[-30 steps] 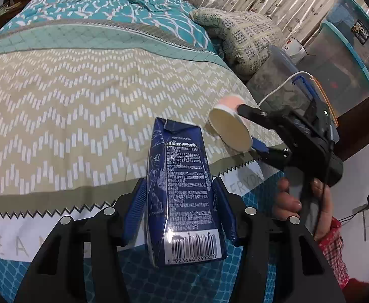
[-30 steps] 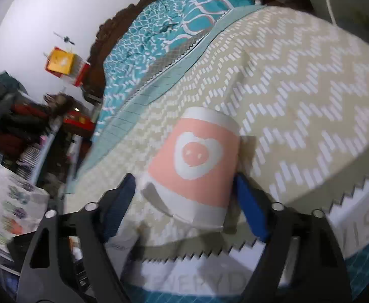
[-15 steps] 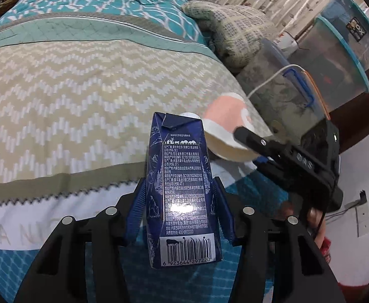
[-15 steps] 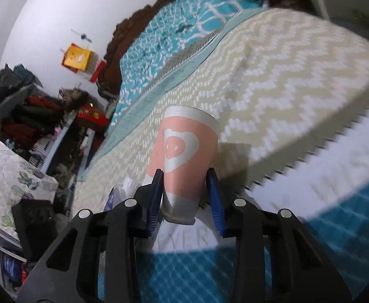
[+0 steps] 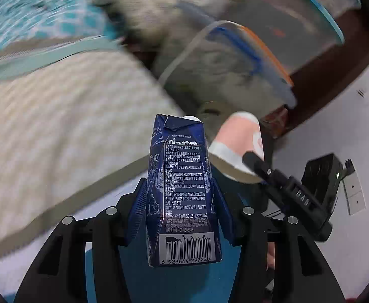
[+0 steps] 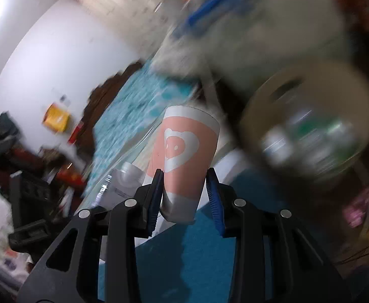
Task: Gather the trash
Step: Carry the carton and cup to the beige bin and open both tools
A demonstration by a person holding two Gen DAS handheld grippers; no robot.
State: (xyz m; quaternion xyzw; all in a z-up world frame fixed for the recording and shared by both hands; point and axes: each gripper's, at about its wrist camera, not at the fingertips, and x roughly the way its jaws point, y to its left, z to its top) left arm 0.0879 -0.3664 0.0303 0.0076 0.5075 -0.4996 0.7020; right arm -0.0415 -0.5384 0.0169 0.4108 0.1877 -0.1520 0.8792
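Left gripper point(image 5: 182, 197) pinches a dark blue milk carton point(image 5: 182, 197) between its blue-padded fingers point(image 5: 137, 209), carton upright, barcode end nearest the camera, folded top pointing away. Right gripper point(image 6: 184, 192) has just closed and now clamps a pink paper cup point(image 6: 184, 151) near its rim, white bear-face print facing the camera, closed base pointing away; the cup wall looks dented between the pads. In the left wrist view the same cup point(image 5: 237, 146) sits just right of the carton, held by the other gripper's black fingers point(image 5: 257, 164). Both items are lifted clear of the bed point(image 5: 58, 131), whose chevron cover fills the left side, heavily blurred. Beyond it a clear storage bin point(image 5: 235, 58) with blue and orange lid edges. The right wrist view shows a round trash bin point(image 6: 310, 126) right of the cup, seemingly holding bottles, too blurred to read. White wall point(image 6: 45, 50) on the left.
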